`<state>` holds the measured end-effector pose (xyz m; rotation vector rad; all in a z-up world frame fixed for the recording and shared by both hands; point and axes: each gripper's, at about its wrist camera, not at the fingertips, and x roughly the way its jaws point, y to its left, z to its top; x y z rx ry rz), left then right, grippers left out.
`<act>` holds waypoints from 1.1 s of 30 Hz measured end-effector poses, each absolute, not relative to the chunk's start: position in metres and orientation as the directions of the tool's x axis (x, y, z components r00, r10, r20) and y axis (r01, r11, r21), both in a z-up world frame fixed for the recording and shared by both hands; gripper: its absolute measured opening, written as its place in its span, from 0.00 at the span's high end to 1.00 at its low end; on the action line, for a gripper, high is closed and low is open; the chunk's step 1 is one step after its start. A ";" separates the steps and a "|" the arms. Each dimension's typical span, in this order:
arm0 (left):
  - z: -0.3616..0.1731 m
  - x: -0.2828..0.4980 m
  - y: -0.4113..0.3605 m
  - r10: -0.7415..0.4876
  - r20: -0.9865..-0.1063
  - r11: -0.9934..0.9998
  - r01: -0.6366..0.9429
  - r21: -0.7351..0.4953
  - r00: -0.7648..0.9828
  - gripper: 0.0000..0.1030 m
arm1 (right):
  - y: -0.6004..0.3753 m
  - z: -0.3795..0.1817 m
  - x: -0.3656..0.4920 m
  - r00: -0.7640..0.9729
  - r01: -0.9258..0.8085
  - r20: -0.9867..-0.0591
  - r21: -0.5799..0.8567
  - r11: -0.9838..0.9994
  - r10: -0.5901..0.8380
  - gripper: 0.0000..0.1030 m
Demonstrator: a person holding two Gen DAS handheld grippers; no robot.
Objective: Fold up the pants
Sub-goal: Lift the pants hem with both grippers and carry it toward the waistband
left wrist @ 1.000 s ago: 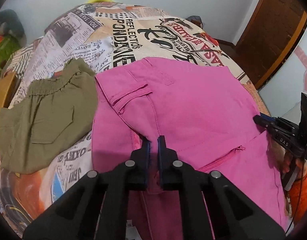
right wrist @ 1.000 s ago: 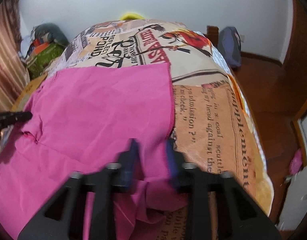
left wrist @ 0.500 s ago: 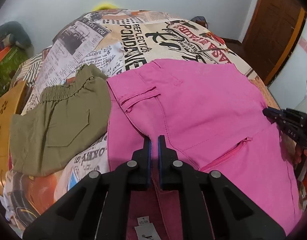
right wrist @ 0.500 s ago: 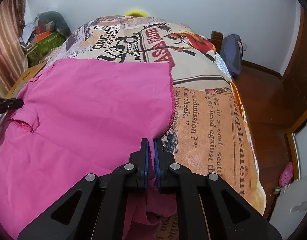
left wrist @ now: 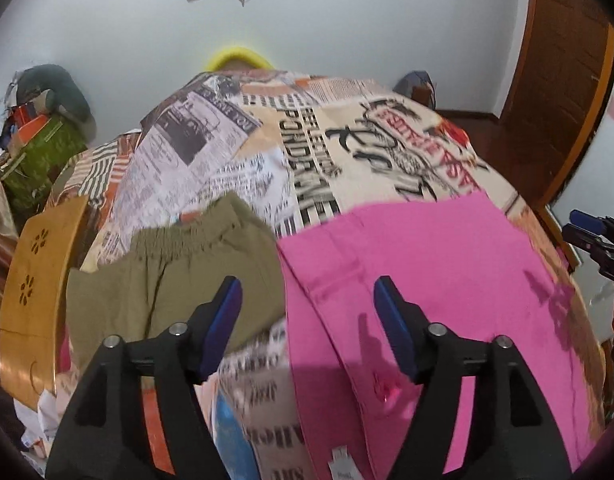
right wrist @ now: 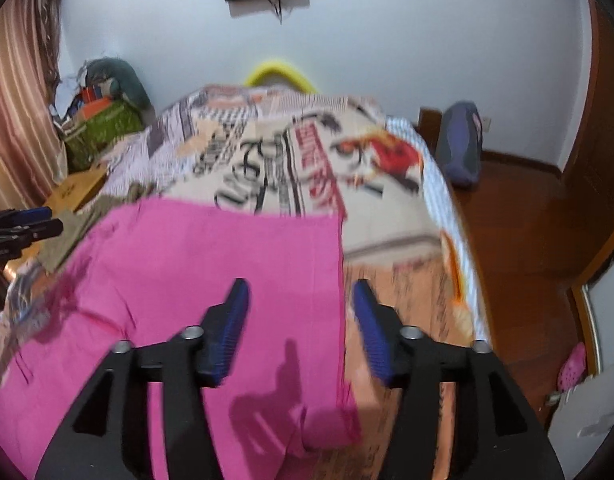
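The pink pants lie flat on the newspaper-print bedspread, folded over. They also show in the right wrist view. My left gripper is open and empty, held above the pants' left edge. My right gripper is open and empty, held above the pants' right edge. The right gripper's fingers show at the right edge of the left wrist view. The left gripper's fingers show at the left edge of the right wrist view.
Folded olive-green pants lie left of the pink pants. A yellow wooden board stands at the bed's left side. Clutter and a green bag sit at far left. The wooden floor and a dark bag are right of the bed.
Both grippers have let go of the pink pants, opened wide and lifted back from the bed. The pants now lie flat.
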<state>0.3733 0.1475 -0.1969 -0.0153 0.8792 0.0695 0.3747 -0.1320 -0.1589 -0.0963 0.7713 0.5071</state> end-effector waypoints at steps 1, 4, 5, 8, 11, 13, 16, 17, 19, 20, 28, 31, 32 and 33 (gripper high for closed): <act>-0.197 0.382 0.150 0.049 -0.768 0.998 -0.070 0.006 0.638 0.31 | -0.129 -0.156 0.380 0.617 -0.474 -0.677 0.086 0.877 0.400 0.41; -0.204 0.404 0.155 0.089 -0.771 0.995 -0.098 0.034 0.631 0.31 | -0.118 -0.157 0.397 0.629 -0.474 -0.677 0.056 0.879 0.383 0.40; -0.210 0.412 0.156 0.101 -0.778 0.994 -0.103 0.046 0.620 0.31 | -0.113 -0.161 0.403 0.627 -0.477 -0.679 0.052 0.877 0.382 0.40; -0.228 0.429 0.161 0.090 -0.806 0.994 -0.100 0.039 0.585 0.31 | -0.108 -0.173 0.418 0.605 -0.489 -0.698 0.053 0.871 0.383 0.40; -0.246 0.440 0.167 0.055 -0.832 0.996 -0.087 0.009 0.553 0.31 | -0.102 -0.190 0.436 0.590 -0.497 -0.710 0.055 0.866 0.384 0.40; -0.257 0.446 0.170 0.014 -0.844 0.997 -0.069 -0.027 0.536 0.31 | -0.101 -0.199 0.447 0.575 -0.495 -0.724 0.064 0.867 0.381 0.40; -0.267 0.453 0.173 -0.022 -0.849 0.998 -0.045 -0.054 0.527 0.30 | -0.101 -0.213 0.463 0.551 -0.484 -0.744 0.083 0.871 0.377 0.40; -0.269 0.455 0.173 -0.030 -0.849 0.997 -0.041 -0.061 0.527 0.30 | -0.101 -0.217 0.467 0.542 -0.485 -0.751 0.088 0.870 0.378 0.40; -0.274 0.461 0.177 -0.062 -0.852 0.995 -0.031 -0.092 0.520 0.30 | -0.099 -0.226 0.478 0.507 -0.493 -0.770 0.111 0.863 0.388 0.40; -0.276 0.463 0.179 -0.076 -0.853 0.993 -0.038 -0.112 0.516 0.30 | -0.098 -0.230 0.481 0.495 -0.497 -0.776 0.117 0.860 0.392 0.41; -0.280 0.463 0.177 -0.124 -0.843 0.986 -0.034 -0.166 0.523 0.54 | -0.083 -0.244 0.497 0.463 -0.533 -0.808 0.074 0.843 0.364 0.59; -0.275 0.462 0.171 -0.121 -0.845 0.988 -0.018 -0.152 0.521 0.89 | -0.081 -0.243 0.498 0.454 -0.536 -0.818 0.065 0.842 0.352 0.90; -0.273 0.463 0.169 -0.108 -0.847 0.990 -0.020 -0.139 0.520 0.89 | -0.081 -0.243 0.497 0.453 -0.536 -0.820 0.065 0.842 0.351 0.93; -0.271 0.462 0.167 -0.098 -0.847 0.992 -0.021 -0.128 0.523 0.89 | -0.080 -0.242 0.496 0.462 -0.533 -0.817 0.053 0.844 0.344 0.94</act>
